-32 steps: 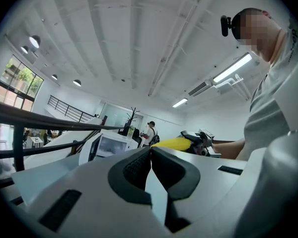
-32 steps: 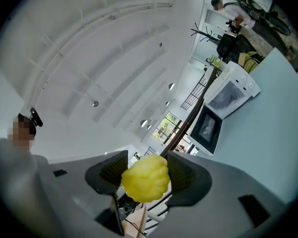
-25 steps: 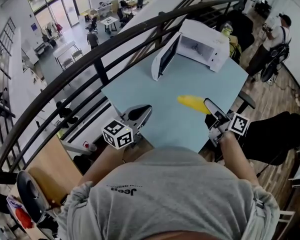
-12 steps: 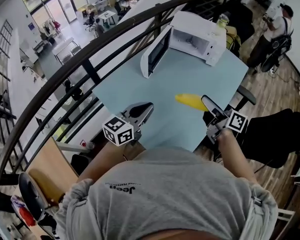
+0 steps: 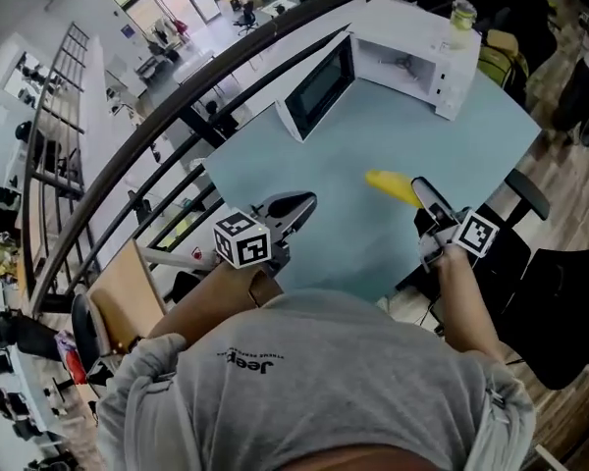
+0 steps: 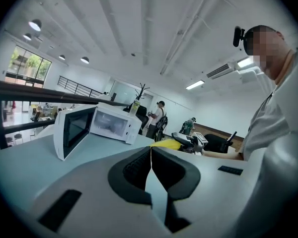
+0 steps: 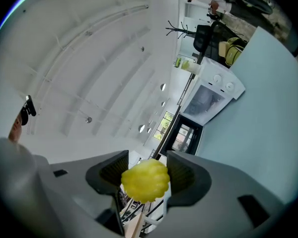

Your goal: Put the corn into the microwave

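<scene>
My right gripper (image 5: 424, 200) is shut on a yellow corn cob (image 5: 391, 186), which sticks out ahead of it over the near right part of the pale blue table (image 5: 304, 165). In the right gripper view the cob's end (image 7: 145, 180) fills the gap between the jaws of the right gripper (image 7: 145, 176). The white microwave (image 5: 412, 62) stands at the table's far end with its door (image 5: 319, 88) swung open to the left. My left gripper (image 5: 293, 207) hovers at the near left edge, jaws closed together and holding nothing. The left gripper view shows the left gripper (image 6: 150, 157), the microwave (image 6: 111, 124) and the corn (image 6: 169, 144).
A bottle (image 5: 461, 13) stands on top of the microwave. A dark curved railing (image 5: 177, 116) runs along the table's far left side. A black chair (image 5: 526, 194) sits by the right edge. Two people (image 6: 159, 120) stand in the background behind the microwave.
Both grippers have moved over the table's near edge and sunk a little, the corn still in the right one. The head view has swung, so the microwave now sits higher and further right.
</scene>
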Available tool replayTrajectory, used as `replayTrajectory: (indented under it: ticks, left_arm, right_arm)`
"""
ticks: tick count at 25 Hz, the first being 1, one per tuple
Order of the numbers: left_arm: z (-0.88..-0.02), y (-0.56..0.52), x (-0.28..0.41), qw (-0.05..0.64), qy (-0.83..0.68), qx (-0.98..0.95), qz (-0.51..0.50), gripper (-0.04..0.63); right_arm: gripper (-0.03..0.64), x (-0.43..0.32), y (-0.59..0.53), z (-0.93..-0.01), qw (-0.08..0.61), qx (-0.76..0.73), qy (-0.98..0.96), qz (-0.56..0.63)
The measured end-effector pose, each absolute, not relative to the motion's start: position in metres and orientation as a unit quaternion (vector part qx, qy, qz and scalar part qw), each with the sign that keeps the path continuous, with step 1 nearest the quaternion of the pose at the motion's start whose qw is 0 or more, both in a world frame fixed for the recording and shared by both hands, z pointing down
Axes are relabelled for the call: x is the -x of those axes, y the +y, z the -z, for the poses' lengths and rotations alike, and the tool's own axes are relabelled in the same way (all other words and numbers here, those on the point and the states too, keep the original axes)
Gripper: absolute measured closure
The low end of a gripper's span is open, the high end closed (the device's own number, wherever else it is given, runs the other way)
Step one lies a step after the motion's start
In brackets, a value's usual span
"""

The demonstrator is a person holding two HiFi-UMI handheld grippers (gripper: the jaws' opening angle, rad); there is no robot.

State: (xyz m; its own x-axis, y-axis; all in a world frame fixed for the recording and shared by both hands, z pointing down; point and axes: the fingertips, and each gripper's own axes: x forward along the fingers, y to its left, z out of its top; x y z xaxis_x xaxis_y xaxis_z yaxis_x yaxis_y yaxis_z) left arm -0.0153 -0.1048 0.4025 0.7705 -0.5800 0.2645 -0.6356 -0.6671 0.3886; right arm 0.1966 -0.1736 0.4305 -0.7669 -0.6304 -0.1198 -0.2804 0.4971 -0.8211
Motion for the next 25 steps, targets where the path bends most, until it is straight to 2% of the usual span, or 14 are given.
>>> replayTrajectory:
  ticks: [9, 15, 20, 25]
  left_arm:
    - [-0.438, -0.142, 0.002, 0.244, -0.304, -0.916, -0.097, 0.575]
    - [-0.488, -0.187, 0.017, 0.229, -0.229, -0.941, -0.098, 0.575]
    - [-0.5, -0.216, -0.001, 0.231, -0.188, -0.952, -0.075, 0.574]
    - [-0.503, -0.235, -0.004, 0.214, -0.191, -0.956, -0.066, 0.575]
  right_arm:
    - [0.367, -0.212, -0.209, -0.477, 0.217, 0.302, 0.824, 0.428]
    - [0.367, -0.173, -0.247, -0.497, 0.223, 0.36, 0.802, 0.422]
    - [0.367, -0.157, -0.263, -0.506, 0.171, 0.402, 0.792, 0.427]
    - [0.367, -0.147, -0.297, -0.509, 0.151, 0.397, 0.806, 0.413]
